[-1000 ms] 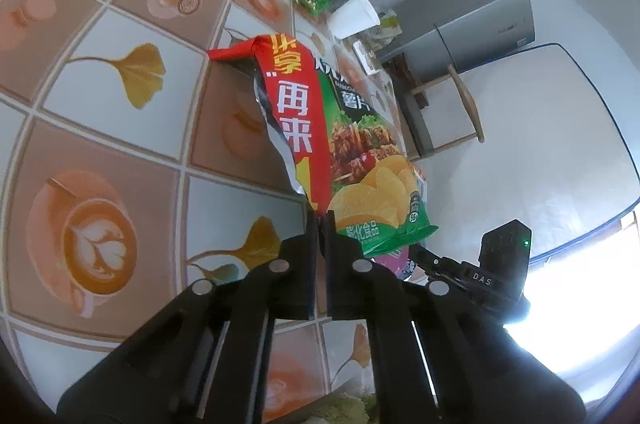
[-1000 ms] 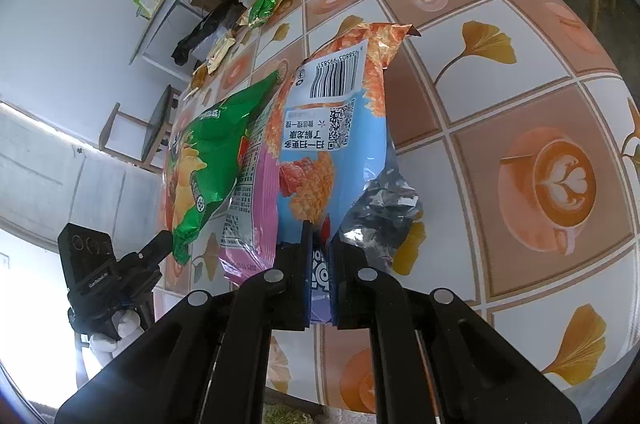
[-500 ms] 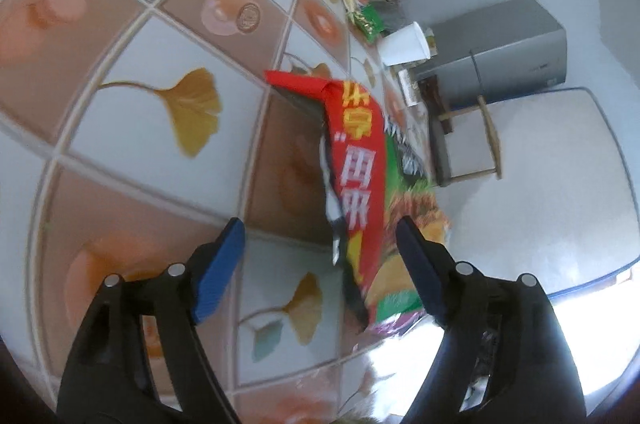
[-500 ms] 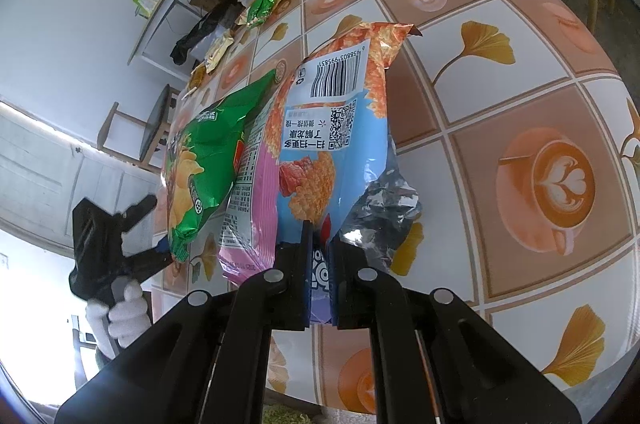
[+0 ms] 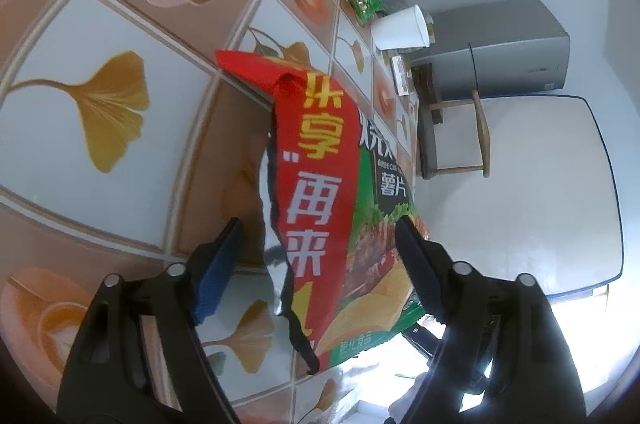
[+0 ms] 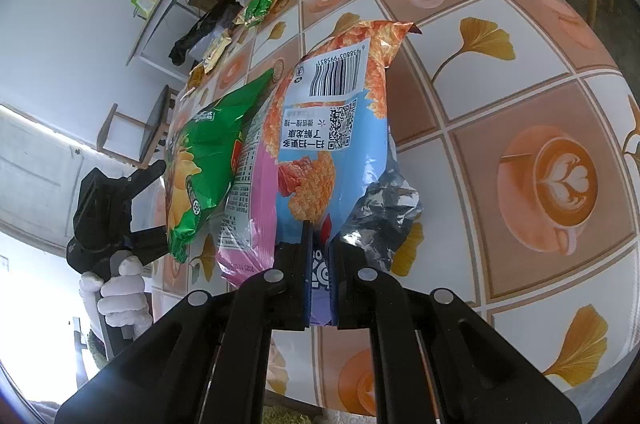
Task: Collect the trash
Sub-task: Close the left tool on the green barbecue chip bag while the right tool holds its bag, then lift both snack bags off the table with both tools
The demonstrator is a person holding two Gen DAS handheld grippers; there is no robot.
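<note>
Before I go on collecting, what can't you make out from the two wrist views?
- Green-and-red chip bag, left wrist view: lower edge lost in window glare, so what supports it is unclear.
- Blue-and-orange snack bag, right wrist view: its bottom is hidden between the right gripper fingers.
- Pink bag: mostly covered by neighbouring bags.

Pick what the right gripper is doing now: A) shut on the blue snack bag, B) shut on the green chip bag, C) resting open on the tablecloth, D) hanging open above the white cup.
A: the right gripper has both fingers pressed shut on the bottom edge of the blue snack bag.
</note>
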